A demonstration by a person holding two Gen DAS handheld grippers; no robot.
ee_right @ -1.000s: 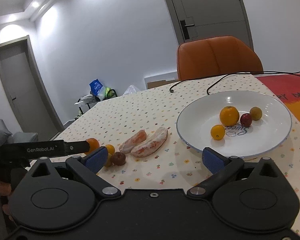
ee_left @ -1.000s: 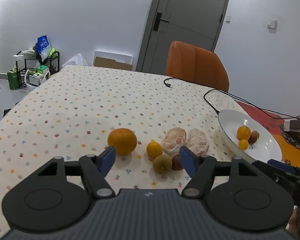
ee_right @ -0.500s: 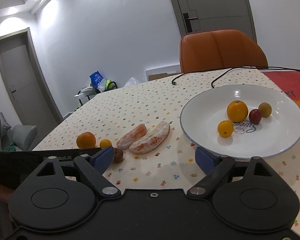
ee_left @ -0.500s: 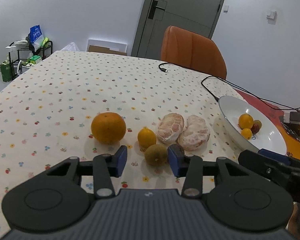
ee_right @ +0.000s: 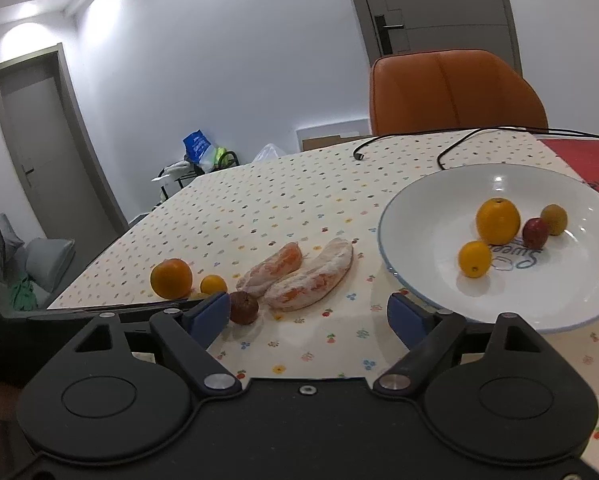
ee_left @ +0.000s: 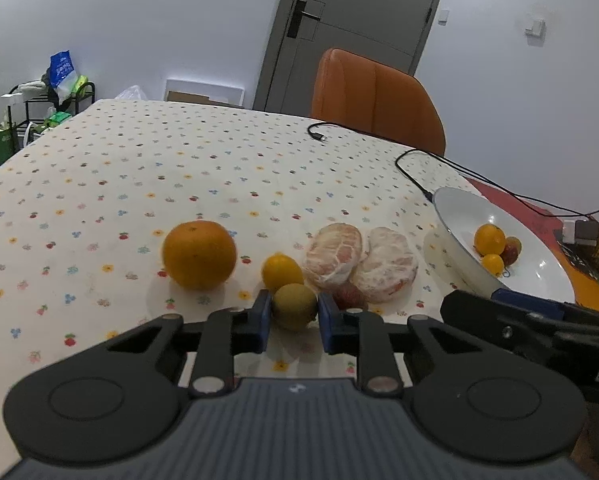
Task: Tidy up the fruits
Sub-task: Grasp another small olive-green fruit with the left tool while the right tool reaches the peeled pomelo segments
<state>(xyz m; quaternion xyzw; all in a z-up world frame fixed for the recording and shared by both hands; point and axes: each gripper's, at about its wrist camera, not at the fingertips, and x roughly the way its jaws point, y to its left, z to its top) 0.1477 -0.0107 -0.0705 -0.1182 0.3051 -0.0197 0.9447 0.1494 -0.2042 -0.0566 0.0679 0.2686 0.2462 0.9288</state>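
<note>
On the flowered tablecloth my left gripper (ee_left: 291, 320) is shut on a small green-brown kiwi (ee_left: 294, 305), its blue pads touching both sides. Behind it lie a small yellow citrus (ee_left: 281, 271), a large orange (ee_left: 198, 255), two peeled pomelo halves (ee_left: 359, 263) and a dark reddish fruit (ee_left: 349, 298). The white plate (ee_right: 427, 216) at the right holds an orange (ee_right: 498, 221), a small yellow citrus (ee_right: 474, 259), a red fruit (ee_right: 535, 233) and a brownish fruit (ee_right: 554, 219). My right gripper (ee_right: 307, 316) stands open and empty before the plate.
An orange chair (ee_left: 375, 100) stands behind the table. Black cables (ee_left: 411, 168) run over the cloth near the plate. A red mat (ee_right: 579, 156) lies at the right. A rack with bags (ee_left: 47, 100) stands at the far left.
My left gripper moved forward and narrowed from wide open until it shut on the kiwi. The right gripper drifted slightly closer to the fruits and stayed open.
</note>
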